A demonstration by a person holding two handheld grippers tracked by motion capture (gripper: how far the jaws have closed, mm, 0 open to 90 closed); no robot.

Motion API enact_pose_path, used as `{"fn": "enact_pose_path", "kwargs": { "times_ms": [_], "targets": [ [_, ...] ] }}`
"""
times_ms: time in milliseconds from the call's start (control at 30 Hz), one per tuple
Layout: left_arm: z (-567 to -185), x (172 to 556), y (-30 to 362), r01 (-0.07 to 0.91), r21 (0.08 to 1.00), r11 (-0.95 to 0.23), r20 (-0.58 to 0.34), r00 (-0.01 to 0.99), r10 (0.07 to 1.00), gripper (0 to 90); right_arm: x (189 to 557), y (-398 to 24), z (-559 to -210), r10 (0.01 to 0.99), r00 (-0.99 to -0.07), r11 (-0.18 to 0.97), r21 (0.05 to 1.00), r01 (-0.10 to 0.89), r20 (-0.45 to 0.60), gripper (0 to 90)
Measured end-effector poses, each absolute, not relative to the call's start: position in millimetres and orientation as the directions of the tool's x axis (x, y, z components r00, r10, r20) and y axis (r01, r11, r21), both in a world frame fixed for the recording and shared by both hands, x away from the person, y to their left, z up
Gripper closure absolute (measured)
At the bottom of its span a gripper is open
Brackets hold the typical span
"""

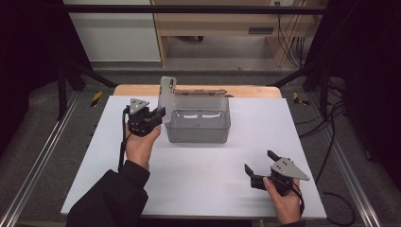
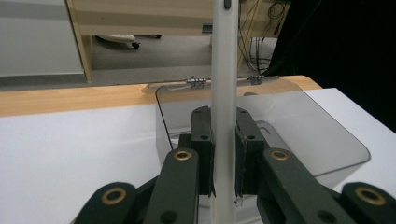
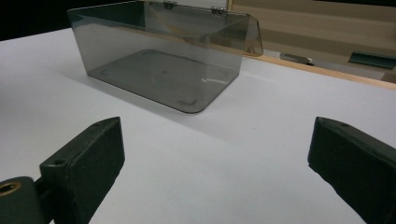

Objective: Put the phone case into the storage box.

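Left gripper (image 1: 158, 115) is clamped on the white remote-like bar (image 1: 167, 92) standing upright at the left wall of the smoky plastic box (image 1: 198, 125), centre frame, so I'd lower it straight in, right gripper (image 1: 260, 166) idling wide open.

The left gripper (image 2: 223, 154) has its two black jaws closed on a white flat piece (image 2: 224, 93), seen edge-on and standing upright between the pads. Behind it a clear smoky box (image 2: 299, 126) sits on the white table (image 2: 70, 158), near the table's far wooden edge (image 2: 70, 100). Two small metal hinges (image 2: 198, 82) line the box's far rim.
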State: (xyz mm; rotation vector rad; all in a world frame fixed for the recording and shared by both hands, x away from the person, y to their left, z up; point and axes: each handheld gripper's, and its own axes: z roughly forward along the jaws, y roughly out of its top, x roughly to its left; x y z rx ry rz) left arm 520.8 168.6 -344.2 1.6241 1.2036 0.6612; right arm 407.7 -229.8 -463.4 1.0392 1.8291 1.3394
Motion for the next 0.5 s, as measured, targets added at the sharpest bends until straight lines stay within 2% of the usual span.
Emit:
{"fn": "enact_pose_path", "kwargs": {
  "times_ms": [500],
  "targets": [
    [-334.2,552.6,149.4,0.43,0.902,-0.048,-0.108,0.331,0.937,81.0,405.2,-229.2,-464.1,0.874,-0.481,0.18,0.962,0.207,-0.06,3.7]
  ]
}}
